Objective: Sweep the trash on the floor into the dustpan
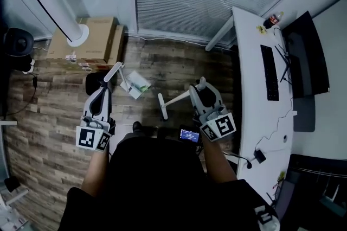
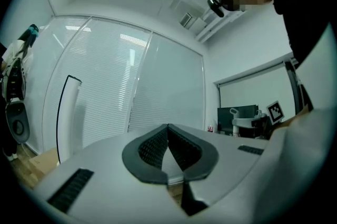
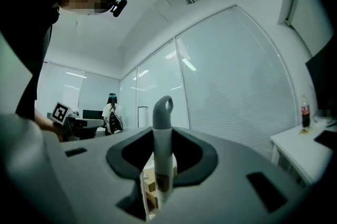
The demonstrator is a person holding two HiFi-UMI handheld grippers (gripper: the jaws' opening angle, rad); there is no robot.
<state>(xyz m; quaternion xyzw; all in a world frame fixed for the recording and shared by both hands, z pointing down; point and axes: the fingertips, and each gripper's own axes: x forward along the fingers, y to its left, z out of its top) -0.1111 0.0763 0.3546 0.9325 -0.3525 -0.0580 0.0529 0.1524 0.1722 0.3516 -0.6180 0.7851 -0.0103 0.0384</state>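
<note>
Where right tool (image 3: pixel 160 160) clamps, broom handle (image 3: pixel 162 118) upright

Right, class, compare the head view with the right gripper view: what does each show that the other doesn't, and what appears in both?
Only the head view shows the wooden floor, the dustpan, the broom head and the cardboard box. Only the right gripper view shows the ceiling and a person with a backpack standing far off. Both show the right gripper shut on the broom handle, the window blinds and the white desk.
</note>
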